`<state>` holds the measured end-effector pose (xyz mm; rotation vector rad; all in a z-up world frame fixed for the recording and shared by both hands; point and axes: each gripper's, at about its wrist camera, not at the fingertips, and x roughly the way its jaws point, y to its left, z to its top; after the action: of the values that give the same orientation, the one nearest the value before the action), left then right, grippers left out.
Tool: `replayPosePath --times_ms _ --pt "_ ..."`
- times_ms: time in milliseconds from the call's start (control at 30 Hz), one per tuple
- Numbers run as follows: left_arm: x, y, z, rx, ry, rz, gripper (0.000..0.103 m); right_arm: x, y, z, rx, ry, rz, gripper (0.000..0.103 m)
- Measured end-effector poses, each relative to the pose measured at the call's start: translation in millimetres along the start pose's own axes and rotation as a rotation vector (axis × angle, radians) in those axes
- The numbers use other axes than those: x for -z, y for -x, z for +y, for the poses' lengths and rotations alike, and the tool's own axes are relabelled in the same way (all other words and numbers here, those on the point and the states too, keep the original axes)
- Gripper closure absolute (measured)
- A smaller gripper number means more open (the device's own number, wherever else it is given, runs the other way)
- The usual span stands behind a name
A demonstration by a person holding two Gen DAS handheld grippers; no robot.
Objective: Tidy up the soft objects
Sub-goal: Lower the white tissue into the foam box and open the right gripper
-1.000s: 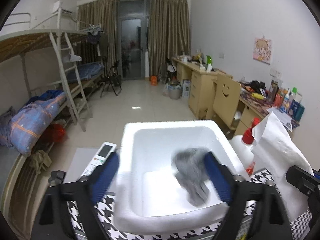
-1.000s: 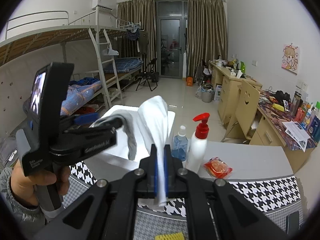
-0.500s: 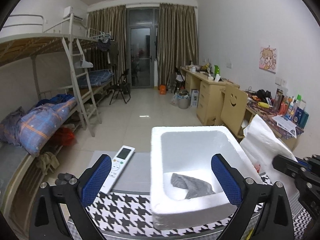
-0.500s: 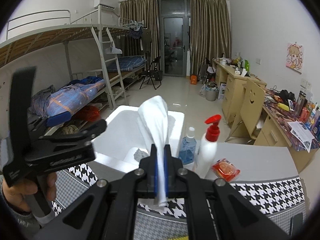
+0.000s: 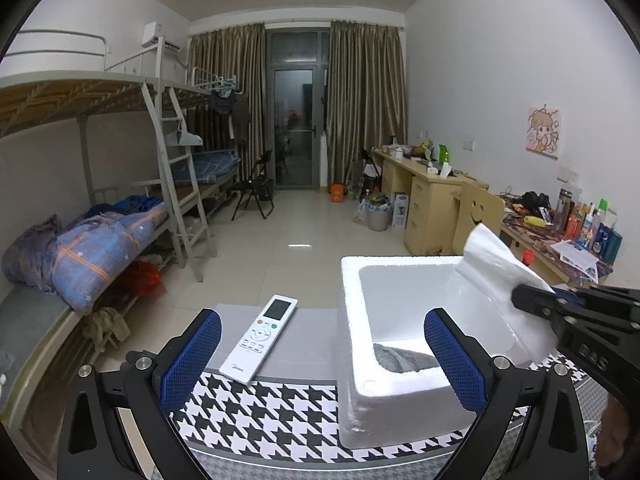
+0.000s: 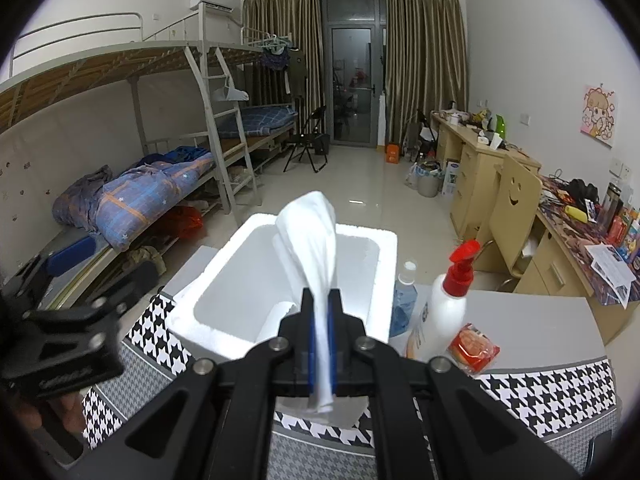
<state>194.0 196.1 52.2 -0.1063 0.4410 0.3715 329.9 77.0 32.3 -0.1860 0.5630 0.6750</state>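
Grey soft cloth (image 5: pixel 404 359): only one folded edge shows on the floor of the white foam box (image 5: pixel 352 320); the near box wall and a blue finger pad (image 5: pixel 454 358) of the left gripper (image 5: pixel 322 358) cover the rest.
Foam box, near right corner: hidden behind the right gripper (image 6: pixel 322 344) in the right wrist view.
White cloth (image 6: pixel 316 248): its middle is buried between the closed jaws.
Blue-tinted clear bottle (image 6: pixel 404 300): lower body hidden by the box wall.
Labels on the desk bottles (image 5: pixel 592 224): too small to read.
Holding hand (image 6: pixel 60 408): mostly cut off at the left edge.
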Motion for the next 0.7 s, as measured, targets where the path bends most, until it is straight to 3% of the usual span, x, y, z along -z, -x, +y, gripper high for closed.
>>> replayPosePath --times_ms 567,633,700 --pt "9 19 25 0.008 0.013 -0.003 0.001 -7 -36 8 -0.014 -0.044 0.066 0.096" --pt "9 20 27 0.006 0.013 -0.004 0.001 -8 -41 5 -0.023 -0.059 0.079 0.089" --pt "9 19 29 0.002 0.013 0.001 0.001 -9 -46 7 -0.038 -0.061 0.082 0.070"
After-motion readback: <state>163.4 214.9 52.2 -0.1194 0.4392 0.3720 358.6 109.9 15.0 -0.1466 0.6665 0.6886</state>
